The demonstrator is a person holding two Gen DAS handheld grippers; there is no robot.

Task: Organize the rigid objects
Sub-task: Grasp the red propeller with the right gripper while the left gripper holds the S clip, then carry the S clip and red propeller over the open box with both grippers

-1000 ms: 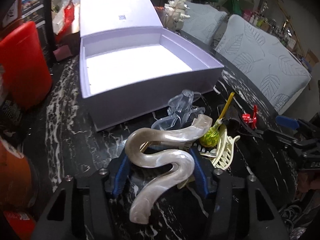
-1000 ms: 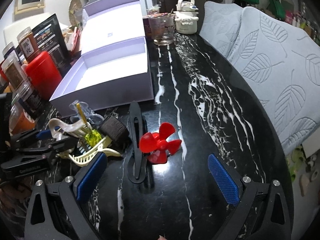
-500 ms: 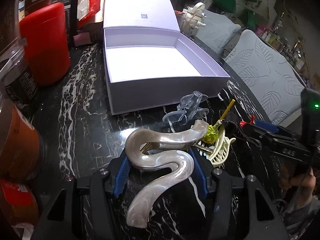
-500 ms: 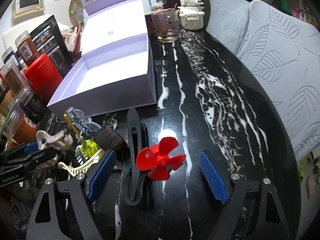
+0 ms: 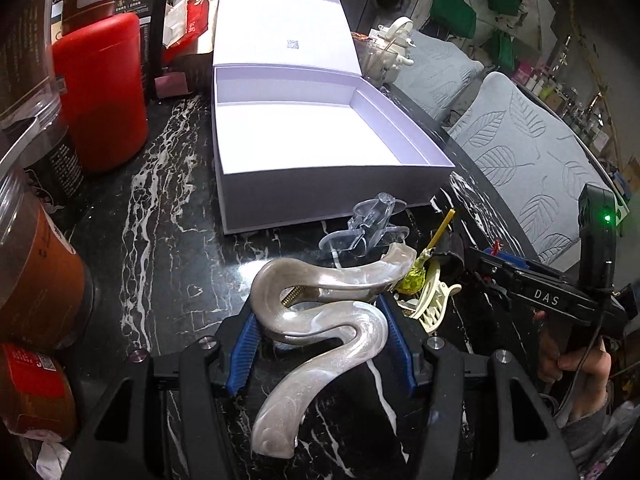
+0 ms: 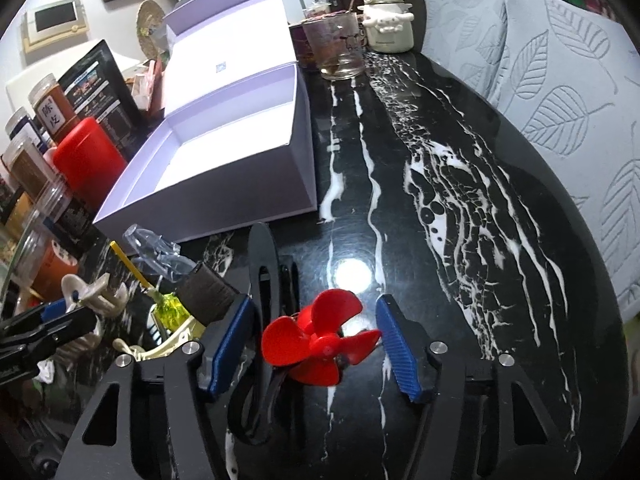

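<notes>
My left gripper (image 5: pixel 320 344) is shut on a pearl S-shaped hair clip (image 5: pixel 324 320) and holds it above the black marble table, in front of the open lavender box (image 5: pixel 320 140). My right gripper (image 6: pixel 316 344) is open, its blue pads on either side of a red propeller (image 6: pixel 320 344) lying on the table; the right blade tip is close to the right pad. The box also shows in the right wrist view (image 6: pixel 224 160), empty inside.
A clear plastic clip (image 5: pixel 368 228), a green-yellow pick (image 5: pixel 416 276), a cream claw clip (image 5: pixel 432 300) and a black oval clip (image 6: pixel 264 280) lie near the box front. A red canister (image 5: pixel 100 92) and jars stand left. A glass (image 6: pixel 340 48) and white pot (image 6: pixel 388 12) stand behind.
My left gripper rose and drew back with the pearl clip. My right gripper moved forward over the red propeller and its pads narrowed around it.
</notes>
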